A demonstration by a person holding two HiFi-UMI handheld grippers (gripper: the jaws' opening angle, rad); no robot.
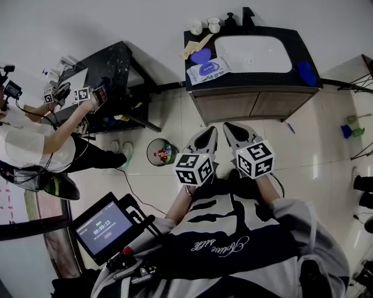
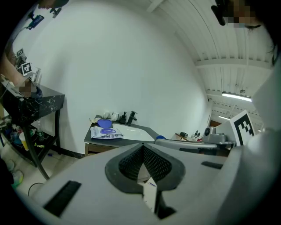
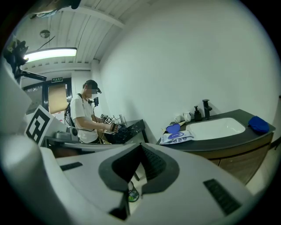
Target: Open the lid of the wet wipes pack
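The wet wipes pack (image 1: 208, 70), white with a blue label, lies flat on the dark vanity counter (image 1: 250, 80), left of the white sink (image 1: 252, 54). It also shows small and far off as the pack (image 2: 106, 133) in the left gripper view and the pack (image 3: 177, 137) in the right gripper view. My left gripper (image 1: 205, 138) and right gripper (image 1: 236, 132) are held side by side close to my body, well short of the counter and above the floor. Both are shut, tips touching, with nothing between them: the left gripper (image 2: 142, 147), the right gripper (image 3: 141, 147).
A blue heart-shaped object (image 1: 201, 56), cups (image 1: 205, 25) and a black faucet (image 1: 247, 17) stand behind the pack; a blue cloth (image 1: 307, 73) lies at the counter's right. A small bin (image 1: 161, 152) sits on the floor. Another person (image 1: 35, 139) works at a black table (image 1: 113, 64) on the left.
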